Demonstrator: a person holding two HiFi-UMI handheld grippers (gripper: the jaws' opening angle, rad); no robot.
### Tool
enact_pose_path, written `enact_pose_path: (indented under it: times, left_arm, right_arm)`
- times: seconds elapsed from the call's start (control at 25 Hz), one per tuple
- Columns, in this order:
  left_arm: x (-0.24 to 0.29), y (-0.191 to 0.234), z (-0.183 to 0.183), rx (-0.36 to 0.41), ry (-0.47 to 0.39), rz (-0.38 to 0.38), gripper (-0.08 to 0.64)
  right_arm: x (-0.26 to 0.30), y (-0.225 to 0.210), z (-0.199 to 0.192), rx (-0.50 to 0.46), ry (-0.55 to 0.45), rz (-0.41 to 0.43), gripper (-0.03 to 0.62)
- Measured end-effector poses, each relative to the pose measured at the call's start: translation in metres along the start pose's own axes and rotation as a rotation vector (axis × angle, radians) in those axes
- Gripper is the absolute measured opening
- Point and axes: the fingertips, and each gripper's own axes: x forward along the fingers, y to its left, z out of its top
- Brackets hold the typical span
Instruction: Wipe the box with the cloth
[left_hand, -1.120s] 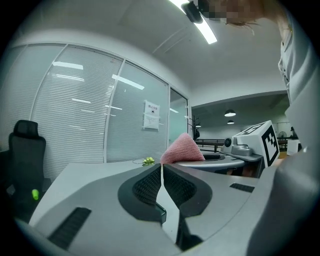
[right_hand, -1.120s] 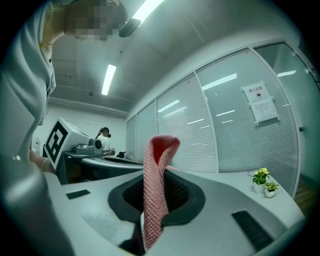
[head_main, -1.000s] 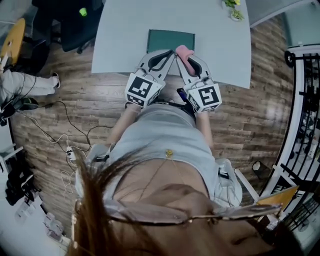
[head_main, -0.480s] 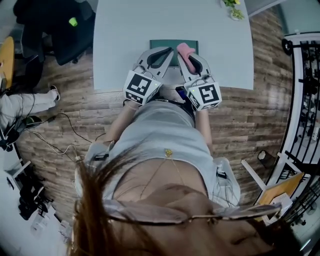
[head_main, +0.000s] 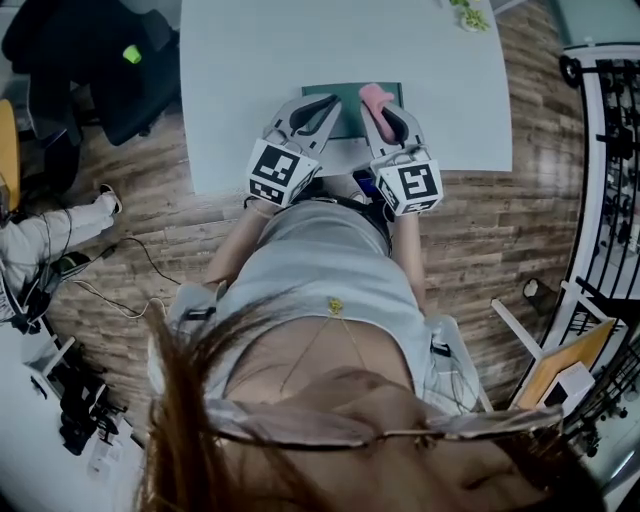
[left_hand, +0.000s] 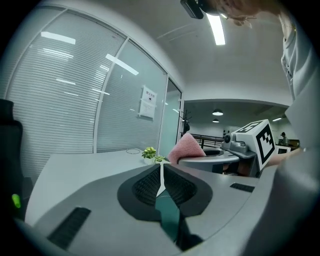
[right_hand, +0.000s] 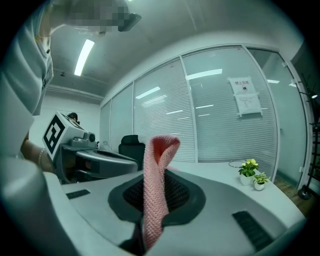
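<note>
A flat dark green box (head_main: 349, 118) lies near the front edge of the white table (head_main: 260, 60). My two grippers reach over that edge side by side, their tips above the box. The left gripper (head_main: 334, 101) is shut with nothing held; in the left gripper view only a green strip of the box (left_hand: 168, 216) shows through the slit between its jaws. The right gripper (head_main: 376, 100) is shut on a pink knitted cloth (right_hand: 156, 185), whose folded end sticks up past the fingertips. That cloth (left_hand: 186, 148) also shows in the left gripper view, above the right gripper (left_hand: 235, 150).
Small potted plants (head_main: 468, 15) stand at the table's far right corner. A dark office chair (head_main: 90, 60) is left of the table, and a seated person's leg (head_main: 50, 235) and cables lie on the wooden floor. A black railing (head_main: 605, 150) runs along the right.
Both grippers have moved forward together from the table's front edge to over the box. The right one still holds the cloth.
</note>
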Motion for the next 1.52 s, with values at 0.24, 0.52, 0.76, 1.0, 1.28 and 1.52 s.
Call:
enact_pose_path:
  times: [0.24,0.52,0.76,1.0,1.28,1.52]
  left_arm:
    - [0.005,0.019,-0.028,-0.025,0.068,-0.025,0.04]
    - [0.001,0.043,-0.06,-0.056,0.14,-0.038,0.041]
    - [0.003,0.057,-0.09,-0.087,0.204,-0.028,0.043]
    - [0.004,0.059,-0.118,-0.111,0.279,-0.026,0.101]
    - [0.005,0.053,-0.153,-0.137,0.379,-0.04,0.174]
    - [0.005,0.052,-0.183,-0.144,0.469,-0.068,0.194]
  right_arm:
    - [0.007,-0.019,-0.021,0.001,0.075,-0.076,0.04]
    - [0.014,-0.033,-0.048,-0.006,0.159,-0.158,0.04]
    - [0.016,-0.053,-0.07,-0.008,0.238,-0.219,0.04]
    - [0.013,-0.085,-0.101,0.035,0.336,-0.299,0.04]
    - [0.013,-0.115,-0.133,0.056,0.445,-0.331,0.04]
    - [0.022,-0.132,-0.157,0.052,0.538,-0.333,0.04]
